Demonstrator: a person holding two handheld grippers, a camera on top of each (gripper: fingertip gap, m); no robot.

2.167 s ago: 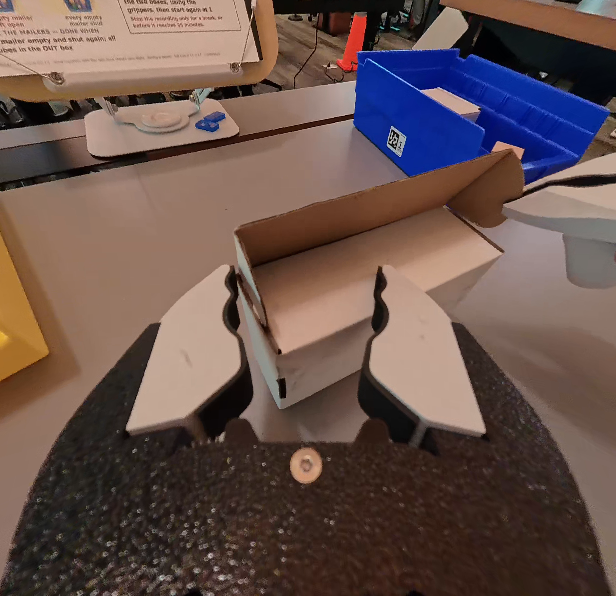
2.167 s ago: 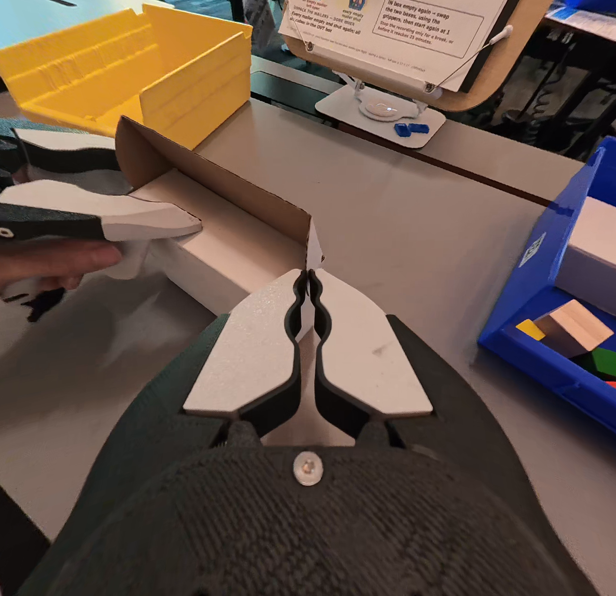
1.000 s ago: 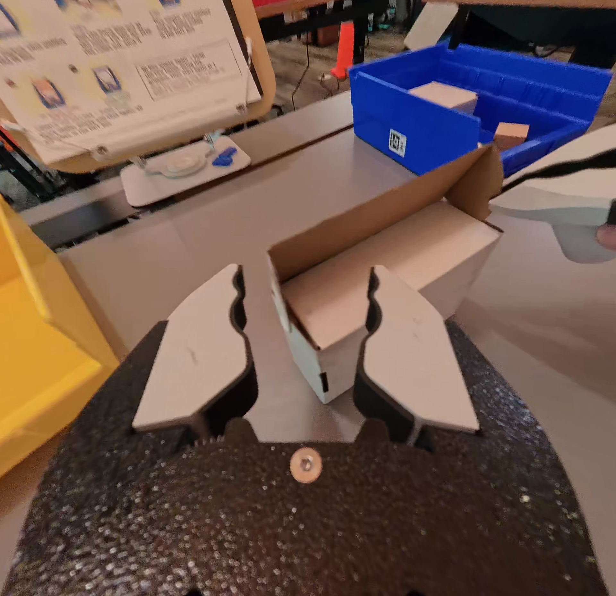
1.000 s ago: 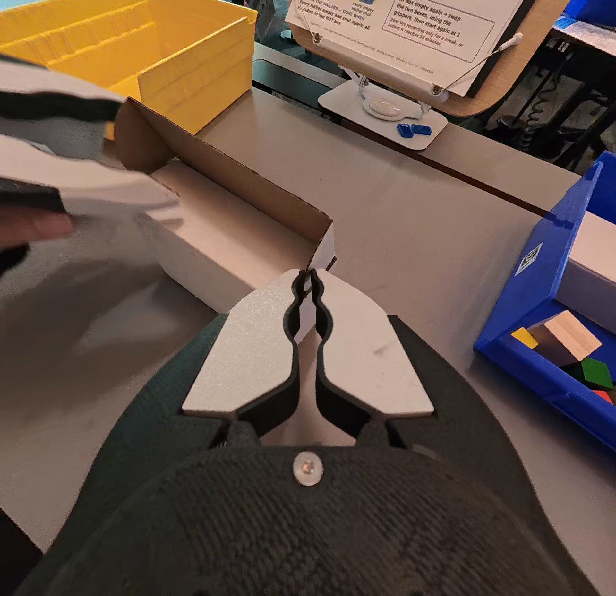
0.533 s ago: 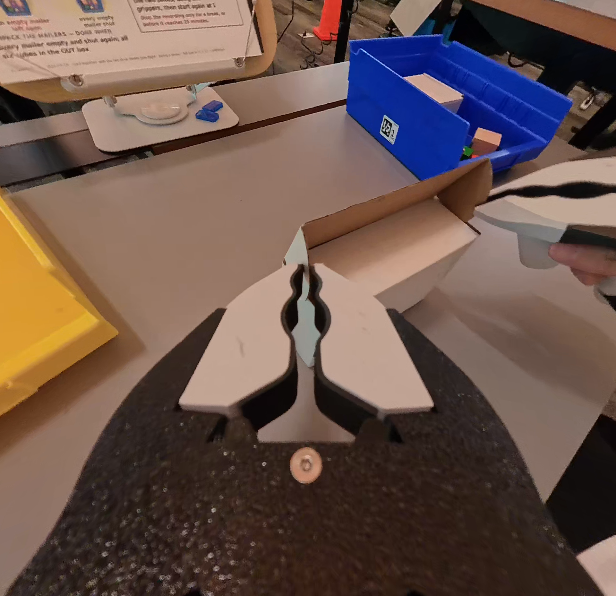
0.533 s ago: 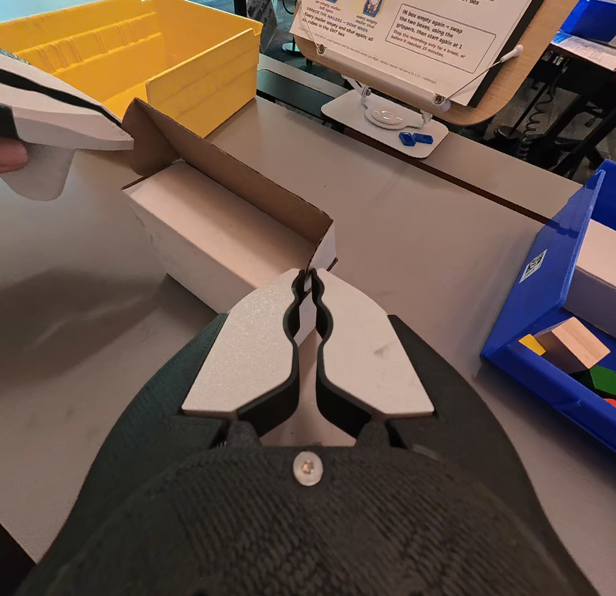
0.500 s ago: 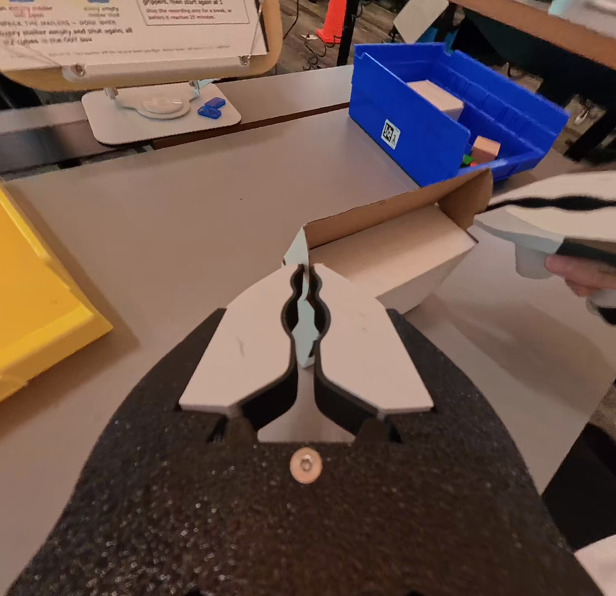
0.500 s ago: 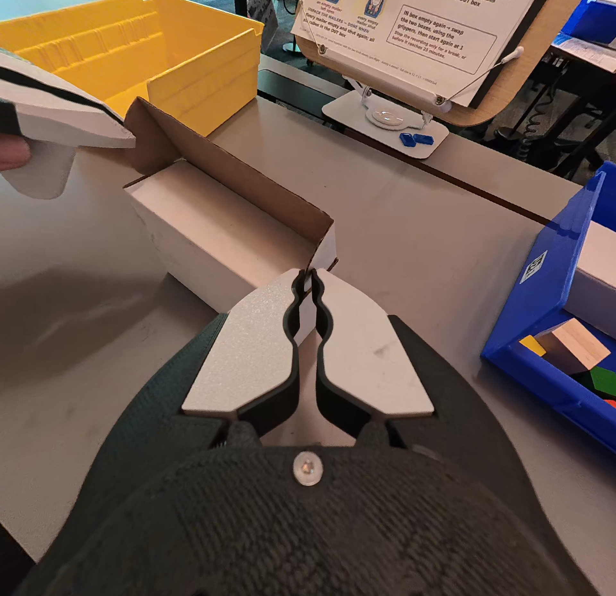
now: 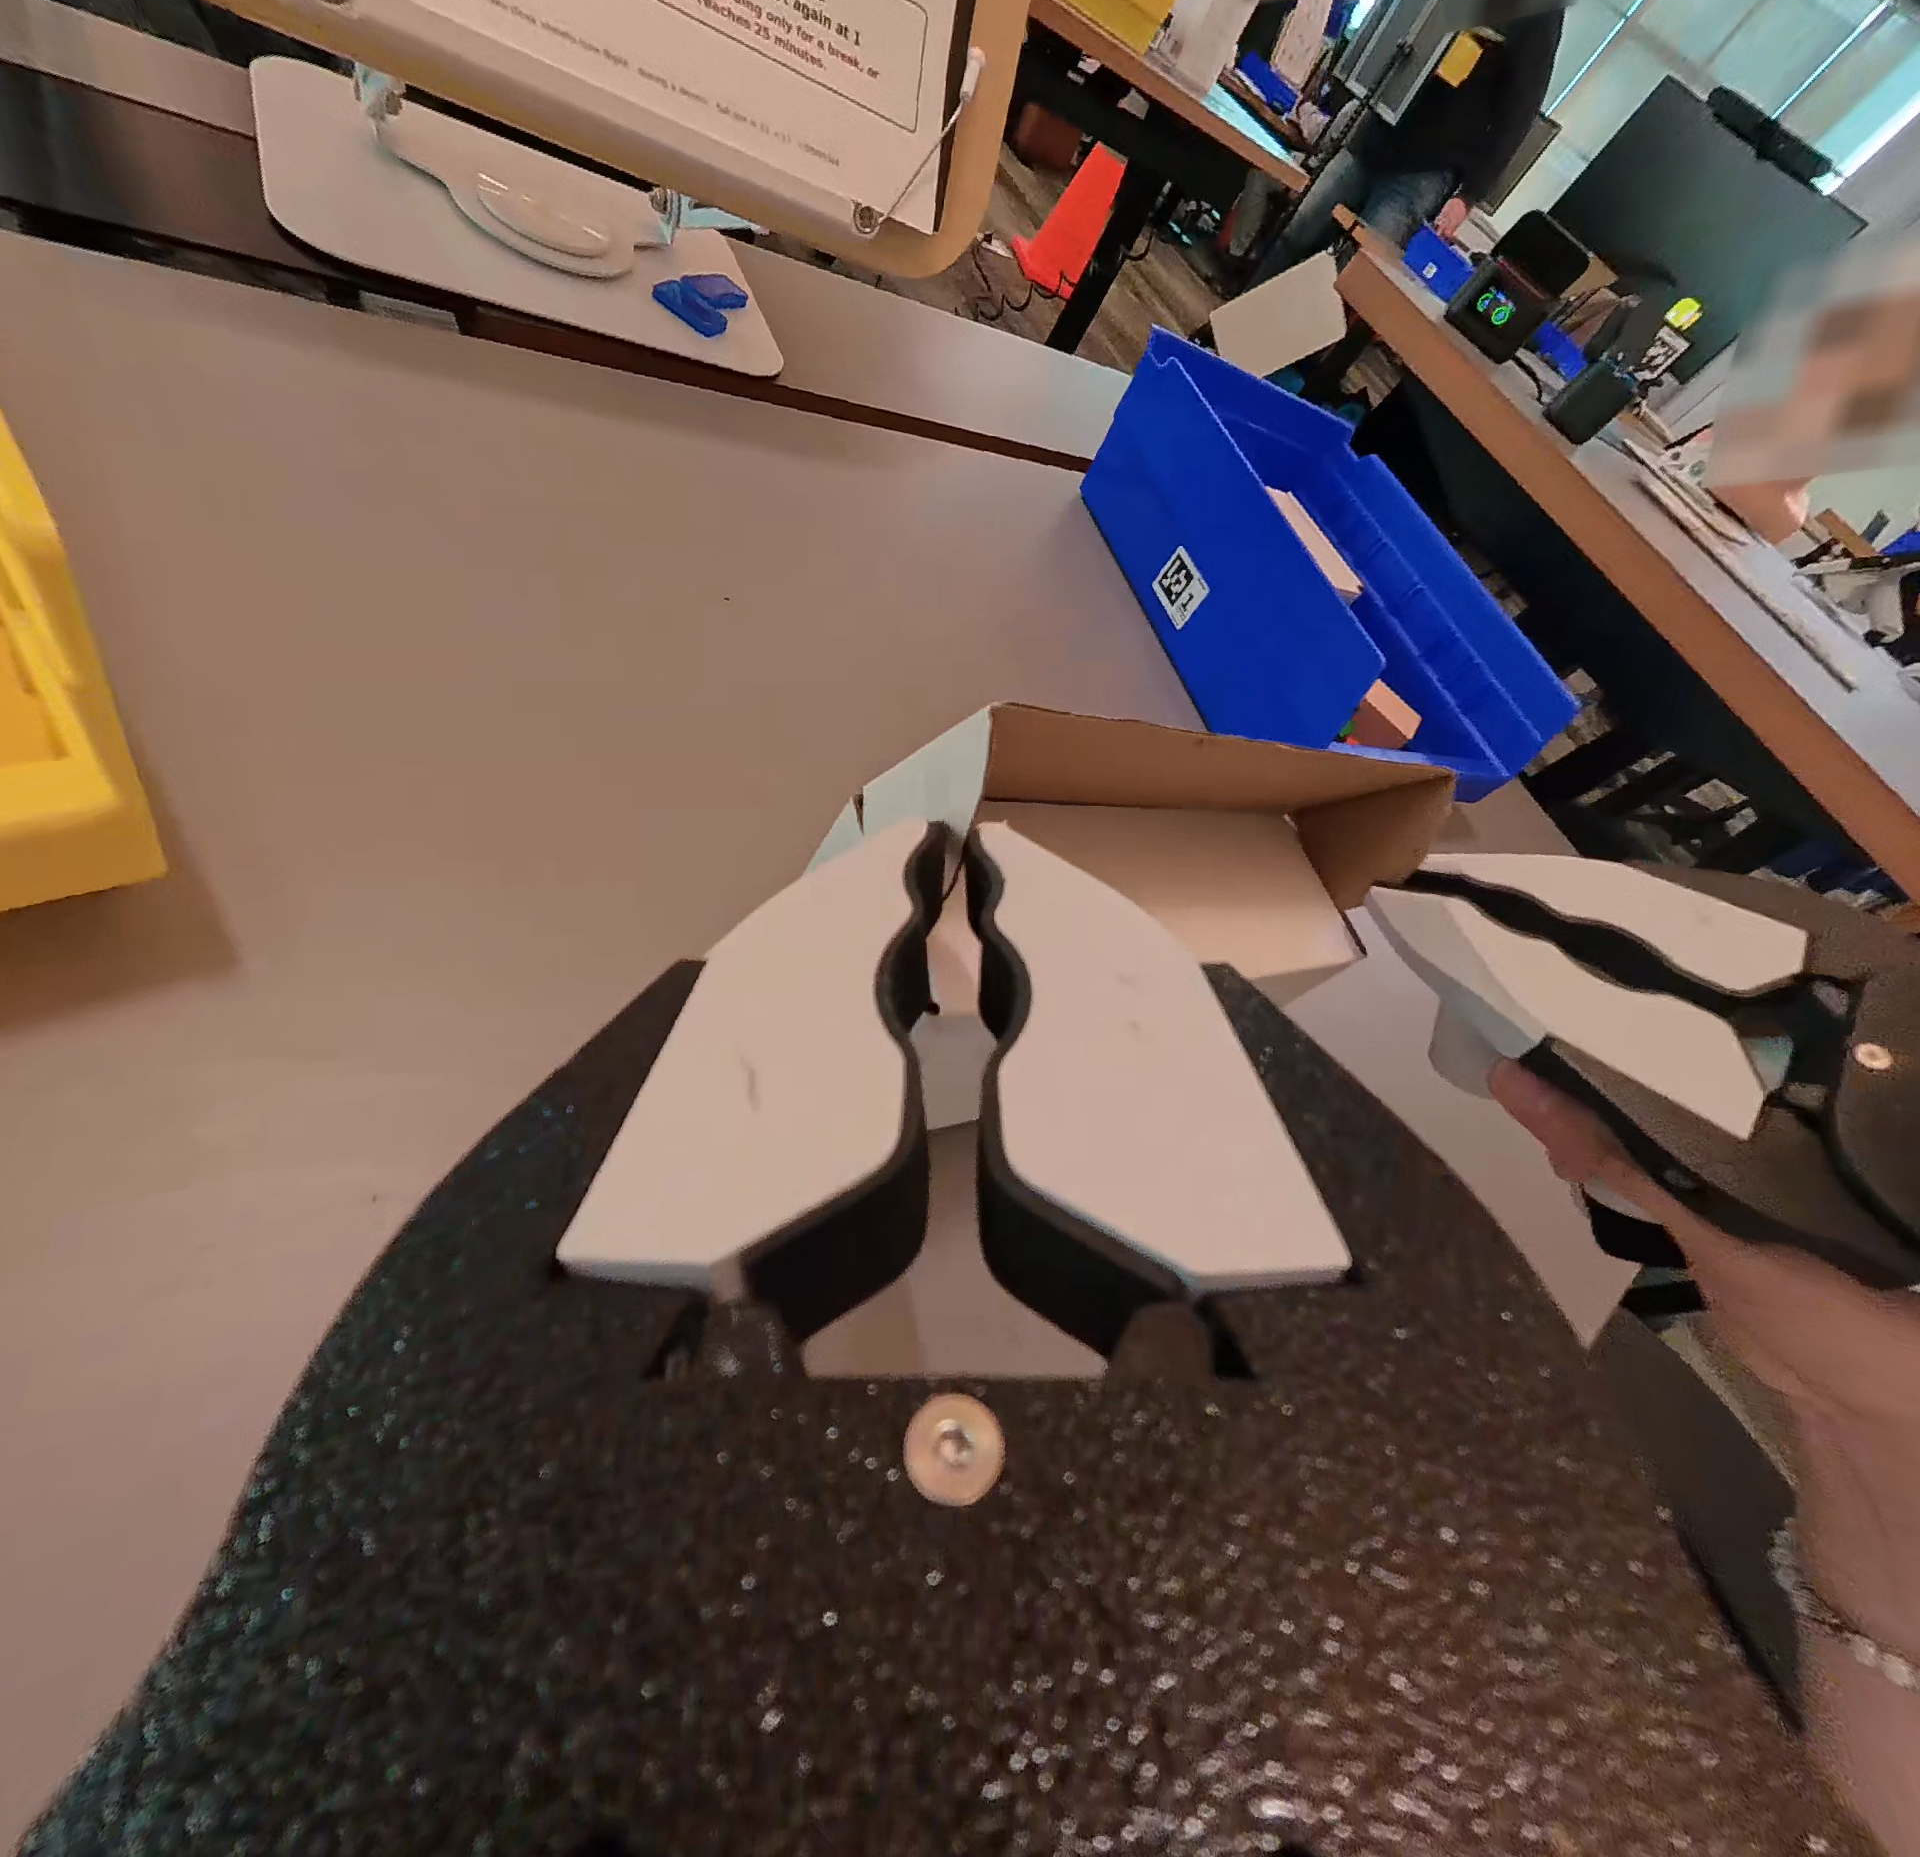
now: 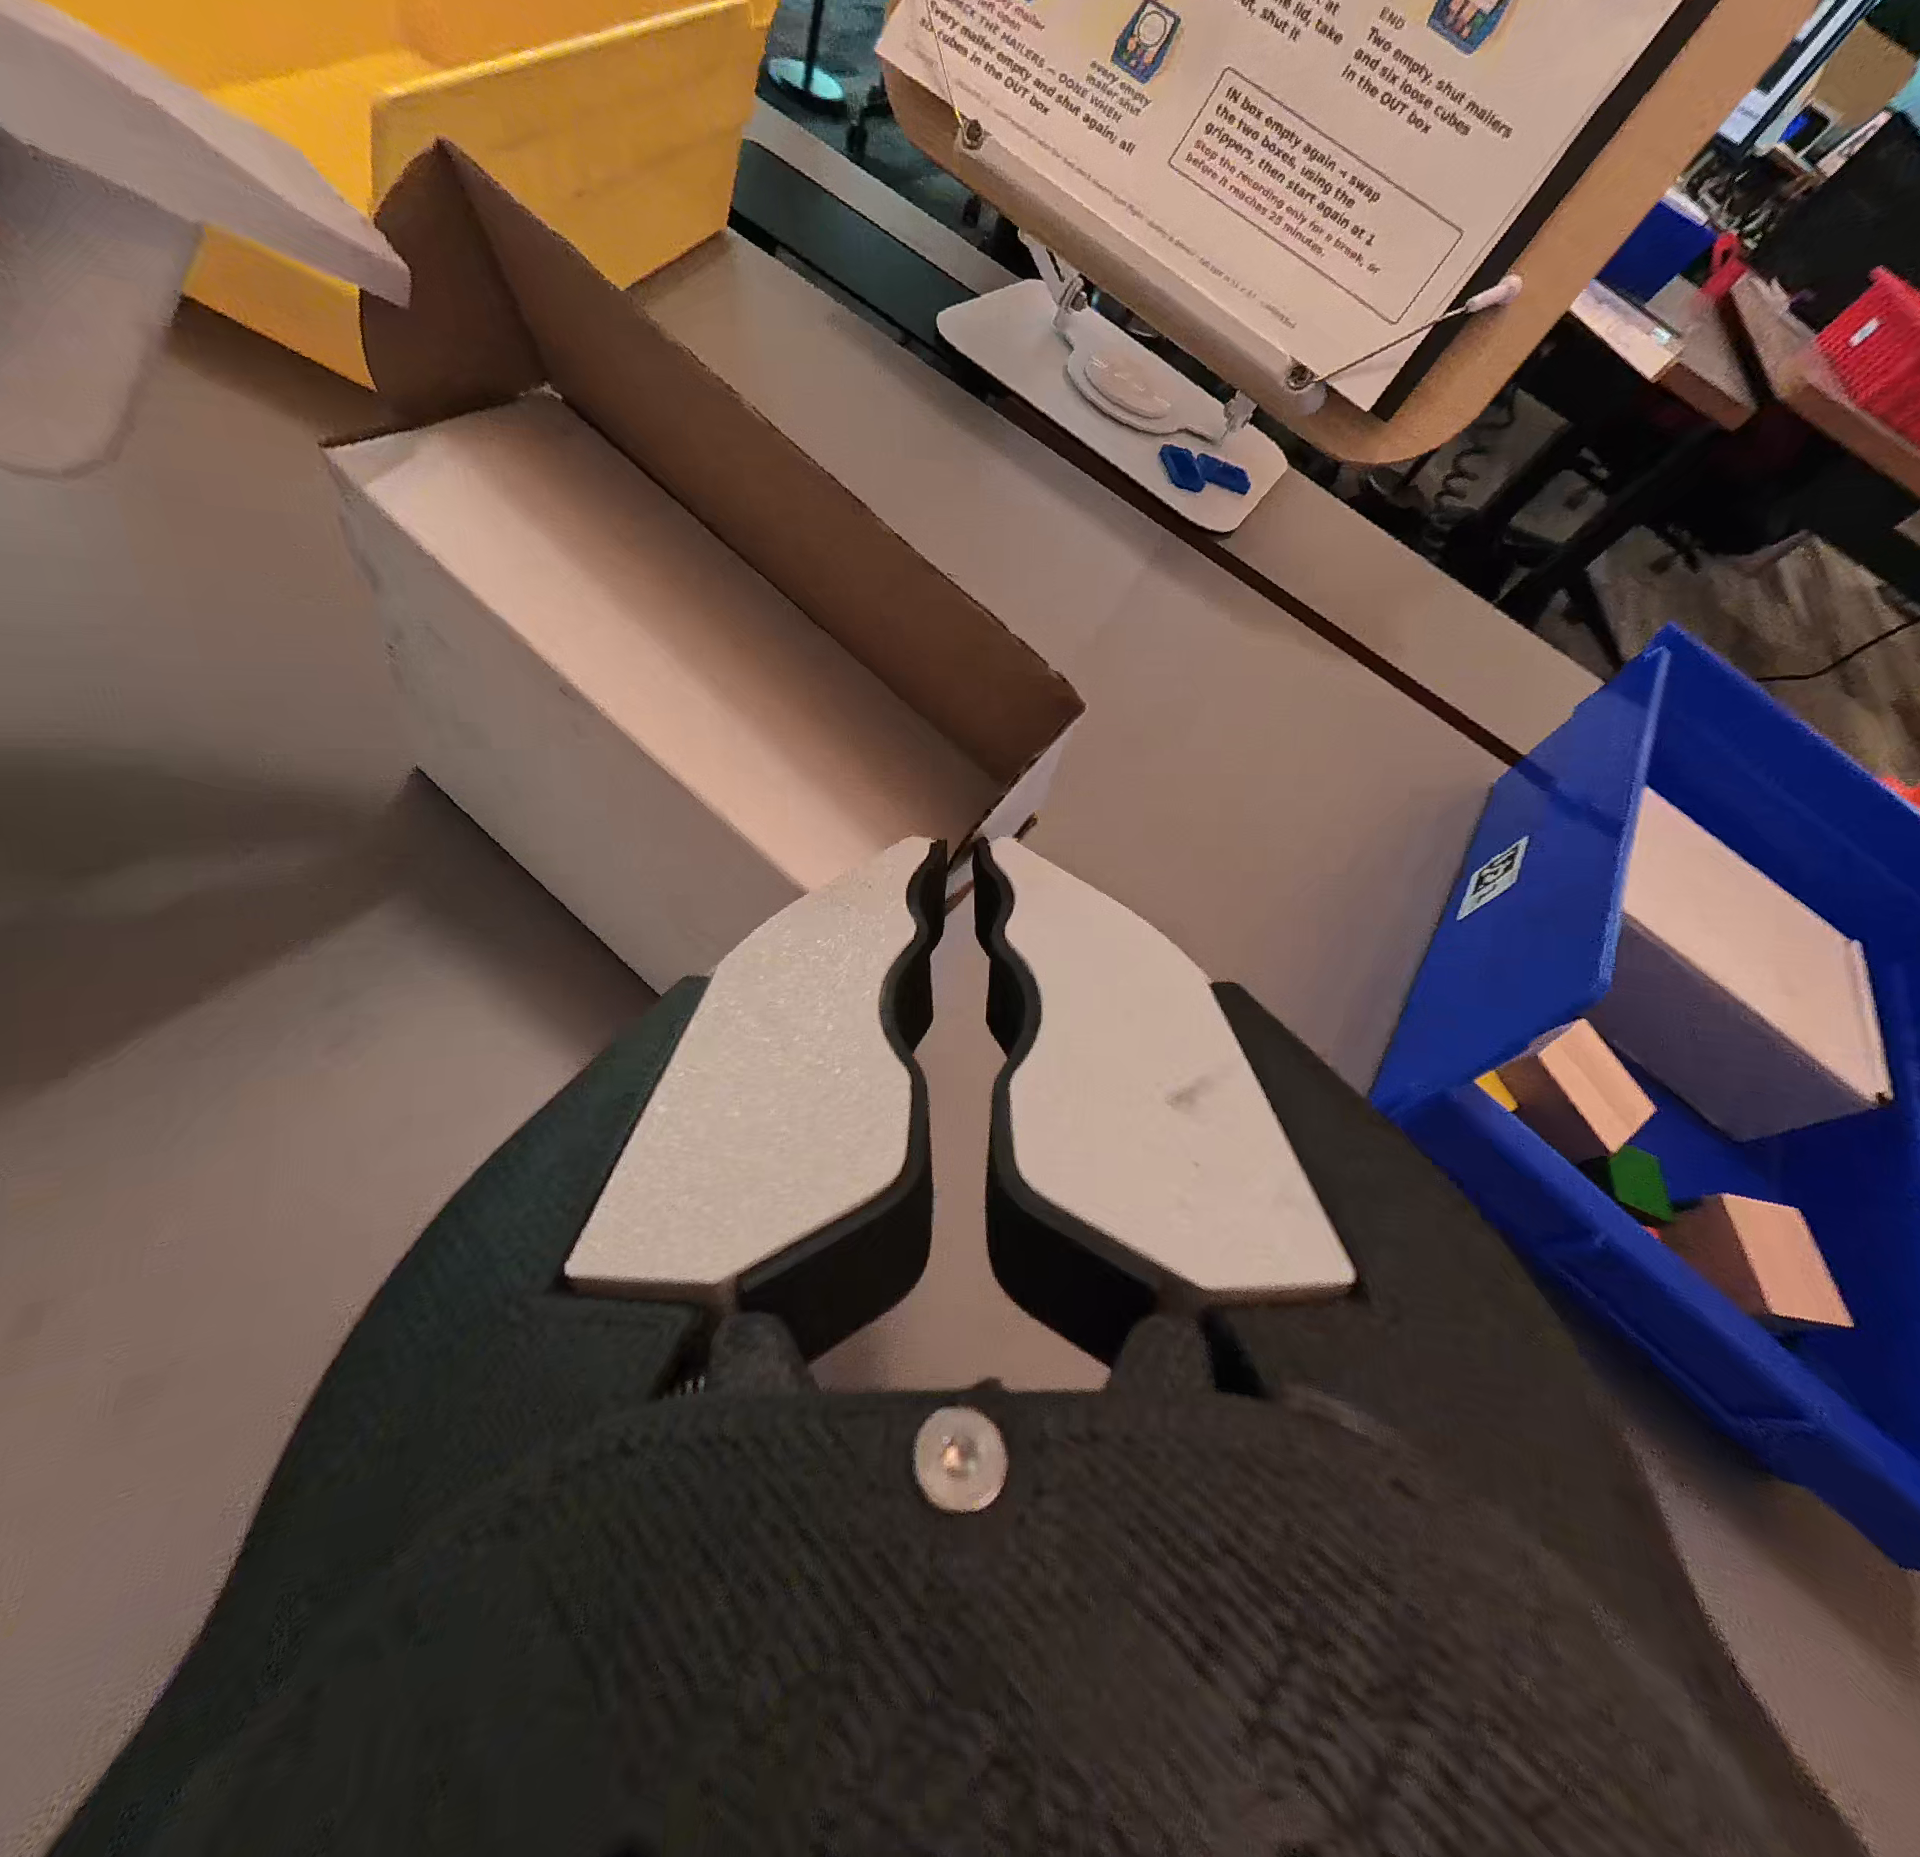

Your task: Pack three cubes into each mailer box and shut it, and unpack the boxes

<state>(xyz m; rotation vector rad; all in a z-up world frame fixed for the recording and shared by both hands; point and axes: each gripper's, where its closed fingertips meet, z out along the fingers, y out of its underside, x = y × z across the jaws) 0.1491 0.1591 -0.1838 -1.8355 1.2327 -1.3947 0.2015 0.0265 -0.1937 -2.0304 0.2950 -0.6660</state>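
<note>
- Between your left gripper point(image 9: 954, 862) jaws: a white cardboard mailer box point(image 9: 1164, 872) flap, pinched.
- Your right gripper point(image 10: 958, 857) pinches the opposite flap; beyond, a blue bin point(image 10: 1558, 872) with a printed tag.

L gripper point(image 9: 954, 851), open astride the mailer box point(image 10: 644, 654) end 2.2 s ago, now clamps the side tab at that end. R gripper point(image 10: 958, 857) fingers now w/ slight gap at opposite tab. Box sits tilted, nearer blue bin point(image 9: 1247, 581).

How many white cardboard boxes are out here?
2: one mailer box lies on the table, held at both ends by the grippers; another white box sits in the blue bin. Others may be hidden.
</note>
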